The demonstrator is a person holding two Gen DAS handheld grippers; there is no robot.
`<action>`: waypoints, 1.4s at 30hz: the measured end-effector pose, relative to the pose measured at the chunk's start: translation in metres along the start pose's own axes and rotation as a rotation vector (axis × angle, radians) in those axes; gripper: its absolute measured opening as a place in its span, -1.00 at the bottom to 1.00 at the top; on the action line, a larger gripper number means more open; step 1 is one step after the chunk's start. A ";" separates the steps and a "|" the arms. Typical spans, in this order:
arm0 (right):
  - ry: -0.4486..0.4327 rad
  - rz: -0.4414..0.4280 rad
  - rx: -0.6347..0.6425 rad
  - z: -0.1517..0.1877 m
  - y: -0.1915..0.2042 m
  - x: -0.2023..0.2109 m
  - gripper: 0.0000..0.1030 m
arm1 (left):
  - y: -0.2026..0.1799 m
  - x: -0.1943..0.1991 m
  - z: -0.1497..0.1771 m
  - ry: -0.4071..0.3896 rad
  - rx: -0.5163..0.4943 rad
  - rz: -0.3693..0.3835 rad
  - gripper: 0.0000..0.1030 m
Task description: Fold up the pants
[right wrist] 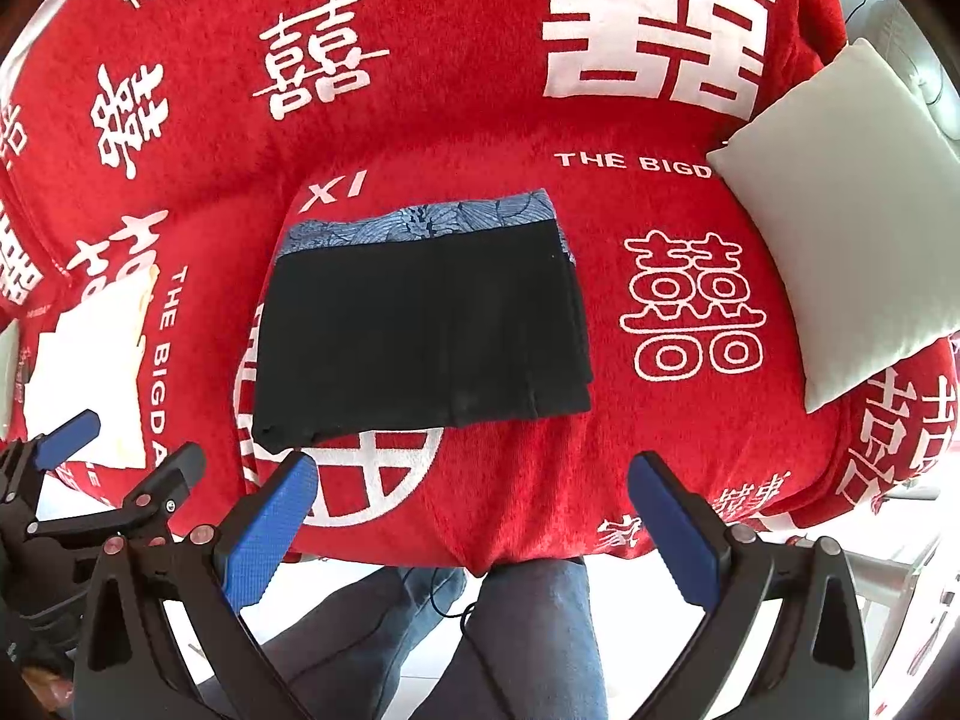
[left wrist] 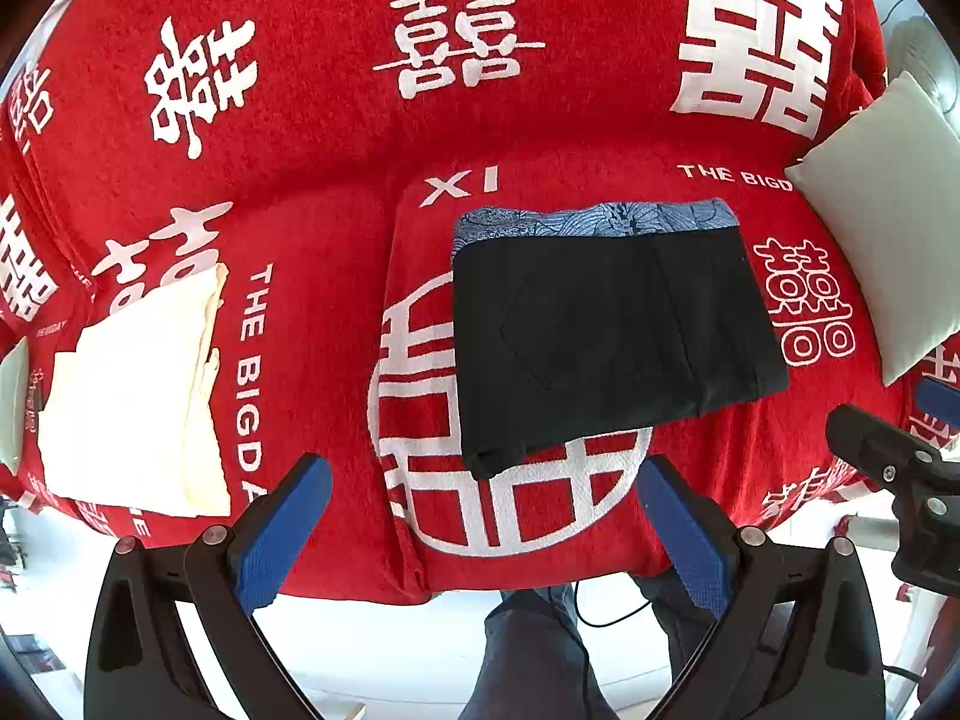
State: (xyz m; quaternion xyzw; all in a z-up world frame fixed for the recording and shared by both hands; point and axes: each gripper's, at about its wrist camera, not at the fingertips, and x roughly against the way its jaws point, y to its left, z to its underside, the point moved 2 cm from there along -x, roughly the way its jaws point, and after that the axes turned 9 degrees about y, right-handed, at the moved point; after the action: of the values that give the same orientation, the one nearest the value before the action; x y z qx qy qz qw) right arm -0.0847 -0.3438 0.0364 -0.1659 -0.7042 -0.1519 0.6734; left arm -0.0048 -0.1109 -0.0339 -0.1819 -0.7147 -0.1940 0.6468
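left gripper (left wrist: 483,516) agape | right gripper (right wrist: 474,510) agape | folded pants (left wrist: 606,336) just beyond both

I see the pants (left wrist: 612,336) (right wrist: 420,336) lying folded into a compact, roughly rectangular stack, flat on the red sofa cover (left wrist: 336,312) at the middle of the seat. They are black, with a back pocket outline facing up. The far edge shows a blue leaf-patterned layer. The folded layers show at the right edge. The near left corner hangs slightly uneven. Nothing touches them.
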 end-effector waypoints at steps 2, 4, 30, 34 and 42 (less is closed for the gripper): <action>0.001 0.002 -0.001 0.000 0.002 0.000 1.00 | 0.000 0.000 0.000 0.000 -0.001 0.000 0.98; 0.001 0.002 -0.002 0.000 0.002 0.000 1.00 | 0.000 0.000 0.000 0.000 0.000 -0.001 0.98; 0.001 0.009 0.010 -0.004 0.005 -0.001 1.00 | 0.000 -0.002 -0.002 0.014 0.007 0.013 0.98; 0.003 0.009 0.019 -0.006 0.005 -0.003 1.00 | 0.000 -0.002 -0.002 0.015 0.009 0.012 0.98; 0.004 0.009 0.017 -0.006 0.005 -0.003 1.00 | 0.001 -0.004 -0.003 0.026 0.027 0.028 0.98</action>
State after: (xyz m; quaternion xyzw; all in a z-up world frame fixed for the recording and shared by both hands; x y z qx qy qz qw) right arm -0.0772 -0.3421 0.0338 -0.1630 -0.7035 -0.1429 0.6768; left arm -0.0016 -0.1117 -0.0375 -0.1805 -0.7062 -0.1778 0.6611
